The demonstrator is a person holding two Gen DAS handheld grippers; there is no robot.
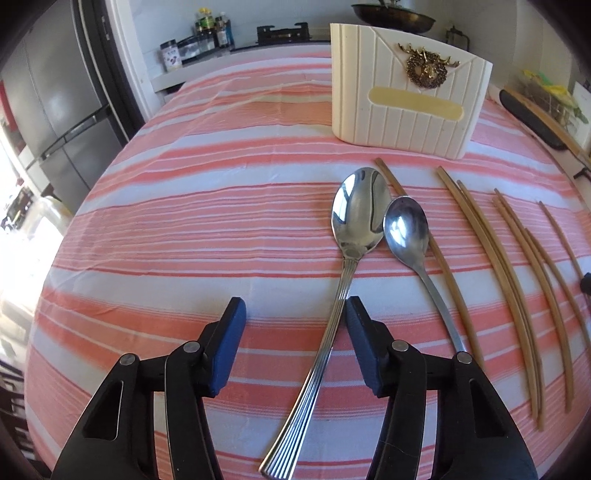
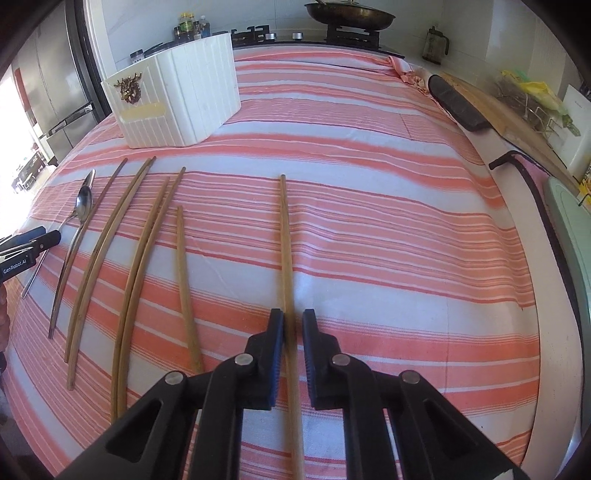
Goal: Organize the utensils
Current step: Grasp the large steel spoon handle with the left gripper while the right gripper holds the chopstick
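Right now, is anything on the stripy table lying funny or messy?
Yes, a little. The small spoon lies on top of one chopstick, crossing it, and its bowl touches the big spoon. One chopstick lies alone, apart from the others, between the right gripper's fingers. Nothing looks spilled or broken.

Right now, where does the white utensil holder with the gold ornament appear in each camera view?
Left wrist view: the white utensil holder stands at upper right of centre, front face toward the camera, beyond the spoons.
Right wrist view: the white utensil holder stands at upper left, seen at an angle, beyond the chopsticks.
Shared landmark: the dark pan on the stove behind.
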